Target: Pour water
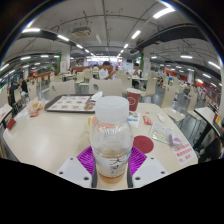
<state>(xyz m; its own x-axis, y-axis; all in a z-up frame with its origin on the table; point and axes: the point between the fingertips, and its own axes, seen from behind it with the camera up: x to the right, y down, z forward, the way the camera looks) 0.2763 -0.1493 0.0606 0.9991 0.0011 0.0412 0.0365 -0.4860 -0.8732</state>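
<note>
Because the clear plastic bottle stands upright between the purple pads, the jaws look clenched on its lower body above the desk. It will likely flex and slip; hold it low, below the label, squeezing gently.

You had a long pale cafeteria table ahead, carrying a flat grey tray, a red paper cup and a printed leaflet. A seated person faced you beyond it.
</note>
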